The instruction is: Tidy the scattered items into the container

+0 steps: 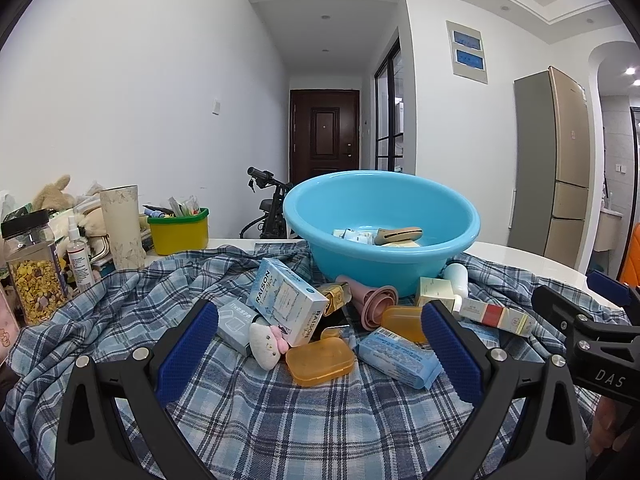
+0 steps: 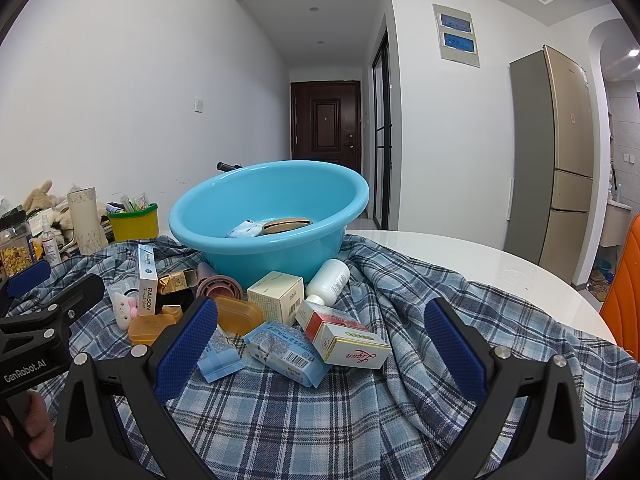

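Observation:
A light blue basin [image 1: 380, 200] [image 2: 264, 196] stands on a plaid cloth and holds a tan case and small packets. Scattered in front of it lie a RAISON box [image 1: 286, 300] [image 2: 146, 280], orange soap cases [image 1: 320, 362] [image 2: 240, 314], a blue wipes pack [image 1: 400, 356] [image 2: 286, 348], a white plush toy [image 1: 266, 342], a pink cup [image 1: 374, 298], a white bottle [image 2: 330, 280] and a red-and-white box [image 2: 348, 340]. My left gripper [image 1: 318, 356] is open, short of the soap case. My right gripper [image 2: 320, 350] is open too, nothing between its pads.
At the left stand a yellow tub [image 1: 179, 230], a tall patterned tube [image 1: 122, 232], a spray bottle [image 1: 80, 256] and a jar of snacks [image 1: 34, 268]. The white table [image 2: 500, 264] runs off to the right, with an orange chair [image 2: 624, 292] beside it. A fridge [image 1: 556, 160] stands behind.

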Available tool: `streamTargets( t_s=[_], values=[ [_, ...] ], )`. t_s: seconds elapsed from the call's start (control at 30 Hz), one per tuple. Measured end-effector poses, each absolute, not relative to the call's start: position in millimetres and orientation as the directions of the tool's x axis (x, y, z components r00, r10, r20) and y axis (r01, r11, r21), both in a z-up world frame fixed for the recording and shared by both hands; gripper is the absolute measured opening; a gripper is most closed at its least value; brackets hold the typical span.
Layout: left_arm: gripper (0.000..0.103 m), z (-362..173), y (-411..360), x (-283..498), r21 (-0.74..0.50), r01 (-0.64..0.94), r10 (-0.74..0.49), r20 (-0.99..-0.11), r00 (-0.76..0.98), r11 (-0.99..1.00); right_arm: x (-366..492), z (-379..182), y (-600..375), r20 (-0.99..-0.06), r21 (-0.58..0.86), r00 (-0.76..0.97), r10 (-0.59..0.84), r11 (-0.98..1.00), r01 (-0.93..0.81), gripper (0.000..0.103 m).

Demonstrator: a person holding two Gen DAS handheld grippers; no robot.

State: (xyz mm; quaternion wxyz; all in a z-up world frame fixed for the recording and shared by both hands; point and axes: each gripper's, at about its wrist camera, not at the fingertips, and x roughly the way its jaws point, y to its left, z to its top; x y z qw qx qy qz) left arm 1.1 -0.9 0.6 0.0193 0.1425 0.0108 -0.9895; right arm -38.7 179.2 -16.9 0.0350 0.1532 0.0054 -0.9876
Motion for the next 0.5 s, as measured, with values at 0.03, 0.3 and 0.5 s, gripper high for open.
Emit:
streamTargets(
  t_s=[0.03, 0.3, 0.5],
  values=[
    [0.103, 0.3, -0.5, 0.9, -0.016, 0.042, -0.036, -0.282, -0.959, -0.999, -38.7, -16.9, 179.3, -0.303, 0.0, -0.951, -0.067, -0.997, 0.071, 0.103],
    [0.103, -1.3, 3.0, -0.2, -0.01, 0.025, -0.022, -0.282, -0.959, -1.0, -38.9, -16.8, 182.9, -0.305, 0.002, -0.95, -0.063, -0.998, 0.065, 0.103],
    [0.103, -1.3, 2.9, -0.1, -0.011, 0.026, -0.022, -0.282, -0.959, -1.0, -39.3, -17.7, 180.5, -0.305, 0.003, -0.95, -0.063, -0.998, 0.065, 0.103]
  ],
)
